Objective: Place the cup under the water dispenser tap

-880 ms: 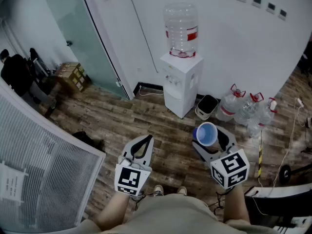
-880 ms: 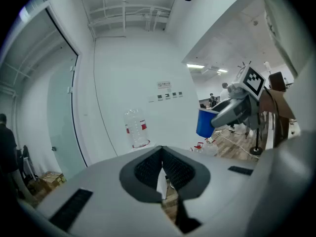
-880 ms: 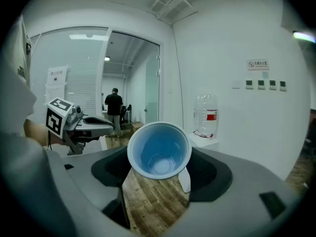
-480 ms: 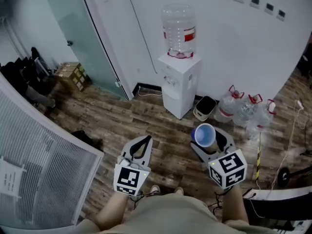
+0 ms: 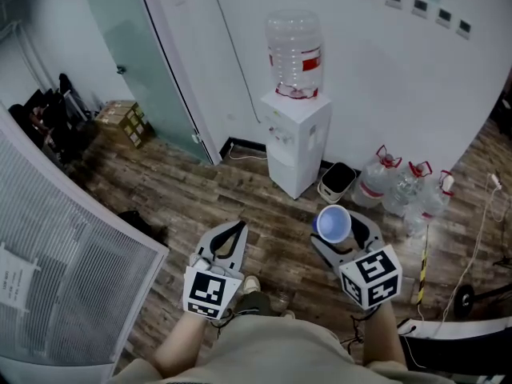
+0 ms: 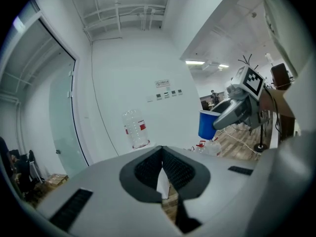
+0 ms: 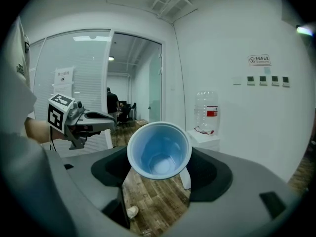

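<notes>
**Cup gripped on the right, well short of the dispenser**

A wood-plank floor [image 5: 184, 202] runs up to a white wall [image 5: 400, 94], with a frosted glass door [image 5: 132, 62] at the left of the head view. Against the wall stands the white water dispenser [image 5: 294, 146], a clear water bottle [image 5: 295, 53] with a red label upended on top. Its taps are small marks on the front panel, too small to tell apart from here. On the floor just right of the dispenser are several spare water bottles [image 5: 404, 189], and between them and the dispenser stands a small dark bin [image 5: 338, 180]. Cardboard boxes [image 5: 122, 122] sit near the foot of the glass door.

Nearer the person, both grippers are held out over the floor. The left gripper [image 5: 238, 229] has its jaws pressed together with nothing between them; its own view shows the ribbed pads meeting at the tips. The right gripper [image 5: 346, 227] stands wide, clamped on the blue cup [image 5: 334, 223], one jaw at each side of it. The cup's open mouth [image 7: 159, 151] faces back toward that gripper's camera and shows an empty inside. The cup is in the air, well apart from the dispenser, on the near side of it and a little to the right.
</notes>
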Demonstrator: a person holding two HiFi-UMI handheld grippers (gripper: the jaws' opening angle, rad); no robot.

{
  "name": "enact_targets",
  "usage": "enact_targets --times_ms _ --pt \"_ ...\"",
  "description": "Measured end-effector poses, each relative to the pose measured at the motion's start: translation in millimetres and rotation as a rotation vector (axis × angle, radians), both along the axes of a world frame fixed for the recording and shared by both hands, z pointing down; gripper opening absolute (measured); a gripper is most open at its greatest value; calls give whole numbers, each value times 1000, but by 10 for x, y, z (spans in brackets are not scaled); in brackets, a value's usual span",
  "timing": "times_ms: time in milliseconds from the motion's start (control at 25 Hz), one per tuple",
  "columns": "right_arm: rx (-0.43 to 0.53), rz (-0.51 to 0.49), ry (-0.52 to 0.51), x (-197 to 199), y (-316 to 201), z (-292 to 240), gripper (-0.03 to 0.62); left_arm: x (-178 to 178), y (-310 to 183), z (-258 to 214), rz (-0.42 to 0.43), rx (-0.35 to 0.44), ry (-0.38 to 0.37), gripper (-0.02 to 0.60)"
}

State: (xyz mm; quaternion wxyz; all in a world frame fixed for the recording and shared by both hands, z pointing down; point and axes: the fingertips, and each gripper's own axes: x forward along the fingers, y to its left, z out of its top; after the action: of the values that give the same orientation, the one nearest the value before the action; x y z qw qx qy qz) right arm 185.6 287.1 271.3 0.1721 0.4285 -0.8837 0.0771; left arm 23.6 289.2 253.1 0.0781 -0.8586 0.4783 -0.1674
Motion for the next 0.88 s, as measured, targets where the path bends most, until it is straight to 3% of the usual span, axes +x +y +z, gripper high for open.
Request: enact_targets --times_ms 480,880 --pt "-25 -32 13 -189 -514 292 351 -81 -454 264 -7 -16 1 6" --pt "-73 -19 39 -461 -1454 489 352 -382 -1402 478 -9 -64 25 6"
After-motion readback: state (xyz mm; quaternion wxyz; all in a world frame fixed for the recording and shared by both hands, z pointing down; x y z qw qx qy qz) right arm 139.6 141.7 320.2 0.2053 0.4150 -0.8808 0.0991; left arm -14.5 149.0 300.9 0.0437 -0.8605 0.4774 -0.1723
